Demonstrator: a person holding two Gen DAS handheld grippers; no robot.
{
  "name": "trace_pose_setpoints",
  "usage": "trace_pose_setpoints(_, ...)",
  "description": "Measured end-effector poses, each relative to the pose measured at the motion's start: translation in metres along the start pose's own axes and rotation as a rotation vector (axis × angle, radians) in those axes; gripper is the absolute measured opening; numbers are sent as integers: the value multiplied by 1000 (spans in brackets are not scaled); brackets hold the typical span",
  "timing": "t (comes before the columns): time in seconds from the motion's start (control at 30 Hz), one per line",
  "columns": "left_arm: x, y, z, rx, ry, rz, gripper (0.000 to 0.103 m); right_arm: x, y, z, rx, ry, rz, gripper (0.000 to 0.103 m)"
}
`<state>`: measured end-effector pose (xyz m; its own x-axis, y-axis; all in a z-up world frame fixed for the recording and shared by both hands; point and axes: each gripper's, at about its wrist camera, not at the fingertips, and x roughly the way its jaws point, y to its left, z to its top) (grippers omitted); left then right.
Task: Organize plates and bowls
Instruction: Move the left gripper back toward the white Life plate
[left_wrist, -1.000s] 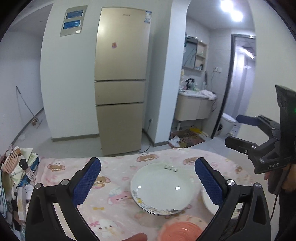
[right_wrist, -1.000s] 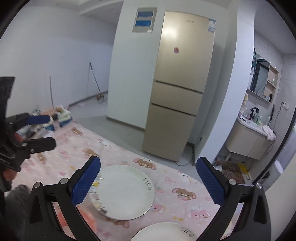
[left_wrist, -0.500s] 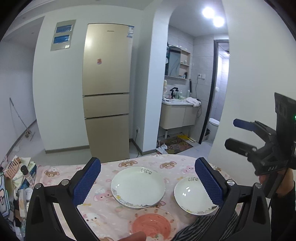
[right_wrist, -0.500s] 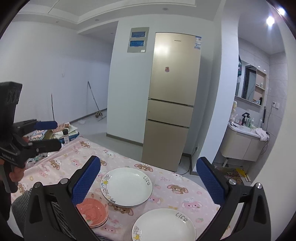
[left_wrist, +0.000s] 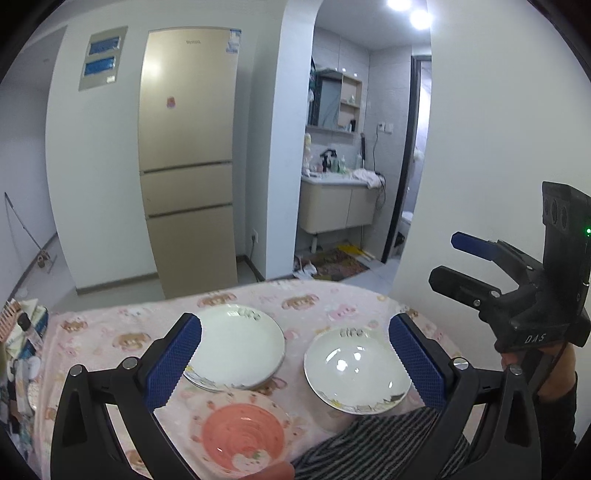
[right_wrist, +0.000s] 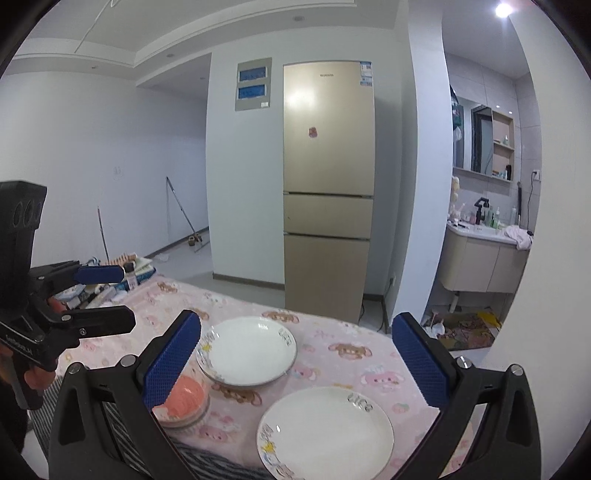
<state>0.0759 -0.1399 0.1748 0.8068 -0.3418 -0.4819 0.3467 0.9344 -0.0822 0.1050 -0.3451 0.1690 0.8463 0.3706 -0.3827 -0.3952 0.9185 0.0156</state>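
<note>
Tilting down since before: both plates (left_wrist: 236, 341) and bowl (left_wrist: 242, 437) nearer.

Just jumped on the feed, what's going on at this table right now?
A person holds a two-finger gripper in each hand above a table with a pink cartoon cloth. Both the left gripper and the right gripper are open and hold nothing. On the cloth lie a stack of white plates, a separate white plate nearer the right gripper, and a pink bowl nearest the person. Nothing is being touched yet.
</note>
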Motion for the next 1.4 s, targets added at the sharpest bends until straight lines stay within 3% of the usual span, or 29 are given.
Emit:
trace_pose_setpoints(0.27, 67, -31, -49, -34, 163, -38, 103, 13, -30, -38, 32, 71, -16, 103)
trace_pose_setpoints(0.47, 100, -49, -74, 7, 224, -4, 103, 28, -38, -62, 20, 142, -42, 103)
trace_pose_setpoints(0.63, 126, -49, -86, -30, 307, -22, 103, 36, -47, -80, 102, 161, 41, 103)
trace_pose_setpoints(0.93, 158, -39, -108, -146, 370, -61, 103, 54, -65, -118, 151, 250, 32, 103)
trace_pose_setpoints(1.13, 161, -45, -108, -117, 379, -24, 103, 67, -90, -145, 217, 306, 18, 102)
trace_pose_setpoints(1.23, 165, -54, -111, -92, 399, -28, 90, 77, -101, -155, 254, 339, 15, 91)
trace_pose_setpoints(1.4, 181, -65, -114, -84, 429, -12, 84, 86, -114, -167, 284, 374, 0, 88)
